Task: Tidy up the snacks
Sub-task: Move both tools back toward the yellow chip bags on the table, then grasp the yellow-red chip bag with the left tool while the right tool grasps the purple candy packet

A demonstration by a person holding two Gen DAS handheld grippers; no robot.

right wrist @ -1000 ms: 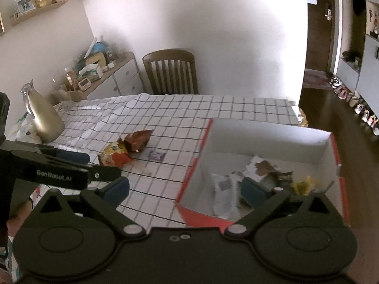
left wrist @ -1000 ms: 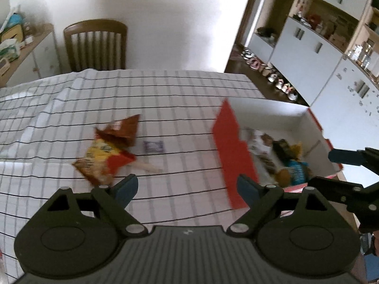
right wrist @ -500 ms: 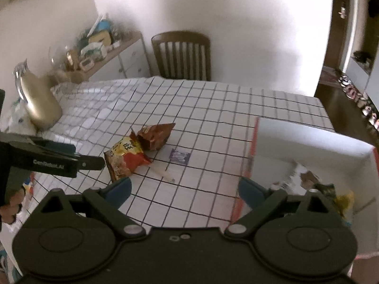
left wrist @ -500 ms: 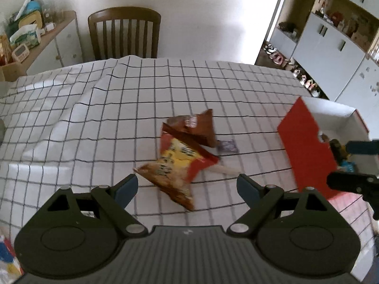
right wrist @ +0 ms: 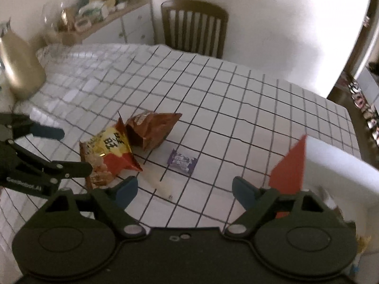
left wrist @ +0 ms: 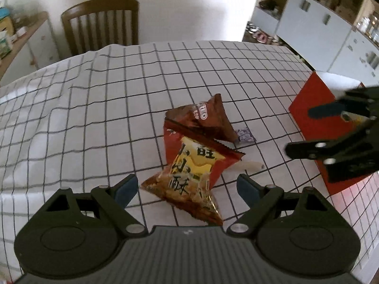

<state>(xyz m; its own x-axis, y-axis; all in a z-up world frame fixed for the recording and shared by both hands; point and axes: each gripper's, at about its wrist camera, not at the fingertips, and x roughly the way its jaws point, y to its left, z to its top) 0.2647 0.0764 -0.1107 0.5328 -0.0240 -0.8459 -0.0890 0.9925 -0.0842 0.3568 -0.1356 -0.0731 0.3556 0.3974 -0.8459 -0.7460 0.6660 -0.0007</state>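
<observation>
A red and yellow snack bag [left wrist: 193, 172] [right wrist: 107, 155] lies on the checked tablecloth, with a brown snack bag [left wrist: 205, 120] [right wrist: 151, 130] touching its far edge. A small purple candy [left wrist: 244, 135] [right wrist: 182, 161] and a white stick-shaped snack [left wrist: 246, 166] [right wrist: 160, 184] lie beside them. My left gripper [left wrist: 187, 185] is open and empty, just short of the red and yellow bag. My right gripper [right wrist: 182, 189] is open and empty, above the cloth near the white stick. A red and white box [left wrist: 315, 118] [right wrist: 331, 165] stands at the right.
A wooden chair [left wrist: 101, 23] [right wrist: 194, 26] stands at the table's far side. A gold jug [right wrist: 20, 68] stands at the far left of the table. A sideboard [right wrist: 106, 16] with clutter is behind it. White cabinets [left wrist: 331, 33] line the right wall.
Both grippers have swung left, away from the box and toward the snack bags. The bags now lie close in front of the left gripper. Both grippers have stayed open.
</observation>
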